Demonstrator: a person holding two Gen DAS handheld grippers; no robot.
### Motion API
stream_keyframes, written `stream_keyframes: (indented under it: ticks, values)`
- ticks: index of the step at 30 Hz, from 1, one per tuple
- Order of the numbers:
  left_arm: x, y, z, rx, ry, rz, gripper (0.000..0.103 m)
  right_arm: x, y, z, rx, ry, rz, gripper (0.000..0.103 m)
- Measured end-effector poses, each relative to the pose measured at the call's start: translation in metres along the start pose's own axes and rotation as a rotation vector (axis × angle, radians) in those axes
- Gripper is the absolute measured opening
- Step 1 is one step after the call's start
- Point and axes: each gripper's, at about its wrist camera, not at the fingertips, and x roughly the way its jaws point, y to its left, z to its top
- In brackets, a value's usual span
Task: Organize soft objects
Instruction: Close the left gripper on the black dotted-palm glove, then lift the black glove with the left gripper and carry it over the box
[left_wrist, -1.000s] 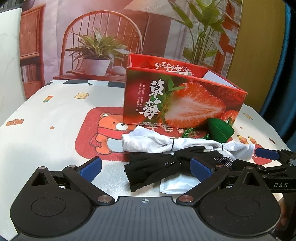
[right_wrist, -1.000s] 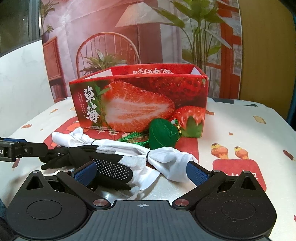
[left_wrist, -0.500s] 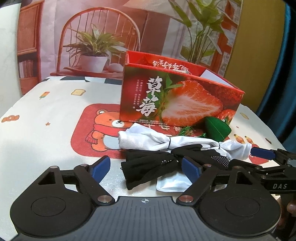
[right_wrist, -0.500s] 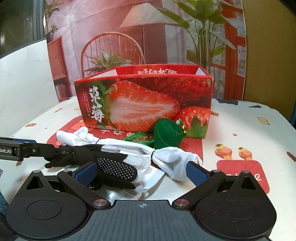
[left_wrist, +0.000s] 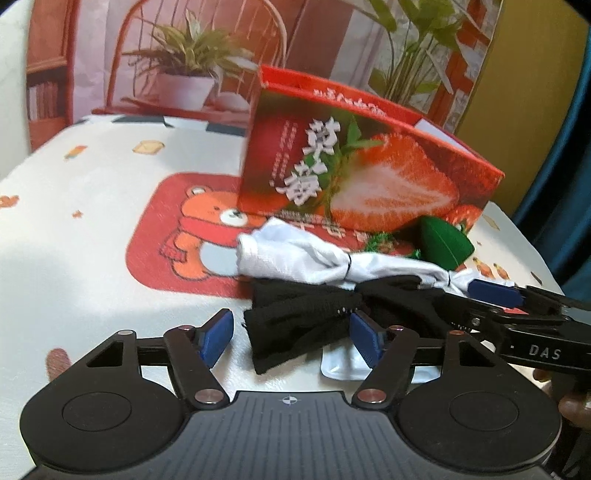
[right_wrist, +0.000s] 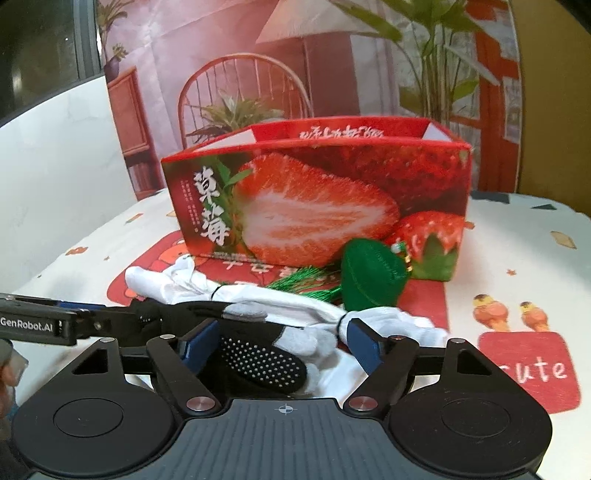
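Observation:
A black dotted glove bundle lies on the table in front of a white tied cloth bundle. A green stuffed pouch with a tassel lies by the red strawberry box. My left gripper is open, its jaws on either side of the black bundle's left end. My right gripper is open, its jaws on either side of the dotted black end and white cloth. The right gripper's fingers reach in from the right in the left wrist view.
The open-topped strawberry box stands behind the pile. A small white packet lies under the black bundle. The tablecloth has bear and cartoon prints. A printed backdrop stands behind the table.
Both grippers have moved forward and closer to the pile. The left gripper's jaws have narrowed a little. The bundles have not moved.

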Motion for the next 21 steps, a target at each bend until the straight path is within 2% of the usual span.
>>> stream_keyframes:
  ticks: [2,4,6,11,14,18,21]
  values:
    - [0.003,-0.001,-0.003,0.005,0.006,-0.013,0.069,0.005,0.0,-0.003,0.008,0.02,0.013,0.069]
    - [0.004,-0.001,-0.004,0.009,0.008,-0.023,0.061,0.007,0.001,-0.005,0.008,0.033,0.024,0.064]
    - [0.004,-0.003,-0.006,0.017,0.001,-0.018,0.058,0.008,0.001,-0.007,0.01,0.039,0.03,0.056]
    - [0.002,-0.003,-0.008,0.026,-0.005,0.004,0.023,0.007,0.002,-0.01,0.009,0.044,0.054,0.045]
    - [0.0,-0.001,-0.009,0.022,-0.006,0.0,0.019,0.006,0.003,-0.011,0.001,0.041,0.07,0.033]
    - [-0.004,-0.003,-0.01,0.035,-0.021,-0.003,0.017,0.002,0.007,-0.01,-0.011,0.038,0.092,0.013]
    - [-0.007,-0.006,-0.01,0.043,-0.029,-0.007,0.016,-0.001,0.008,-0.01,-0.013,0.029,0.089,0.011]
